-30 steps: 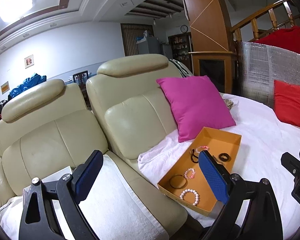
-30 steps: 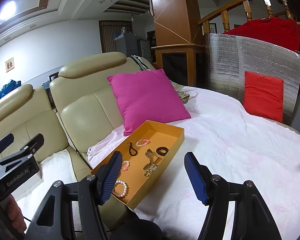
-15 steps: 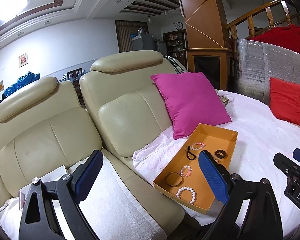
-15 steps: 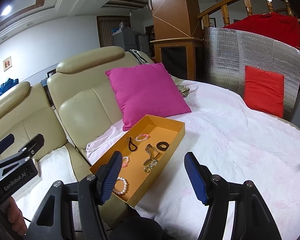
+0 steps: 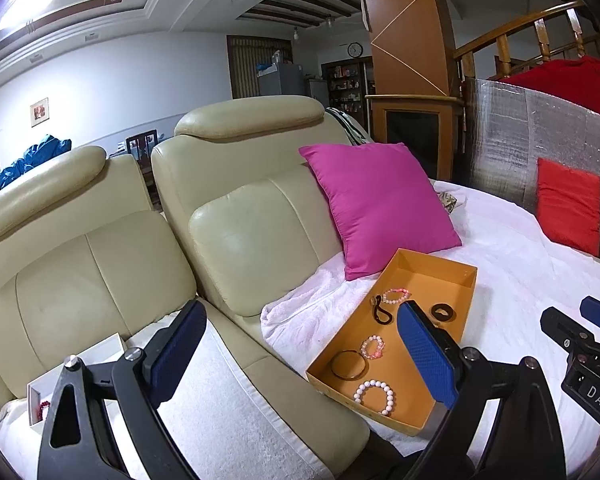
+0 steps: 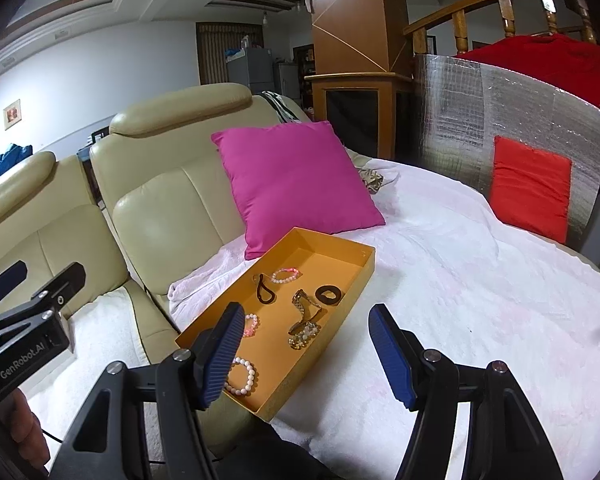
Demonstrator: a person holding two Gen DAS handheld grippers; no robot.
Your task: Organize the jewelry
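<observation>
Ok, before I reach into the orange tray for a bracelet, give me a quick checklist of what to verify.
1. Left gripper open, nothing held: ok.
2. Right gripper open, nothing held: ok.
3. Orange tray lies flat on the white sheet: ok.
4. White bead bracelet lies apart from the others, at the near end: ok.
5. Gold watch free of the beads beside it: cannot tell.
6. White box on the sofa has room: cannot tell.

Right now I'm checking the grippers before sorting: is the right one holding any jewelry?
No. The right gripper has its fingers apart and empty, above the orange tray.
</observation>
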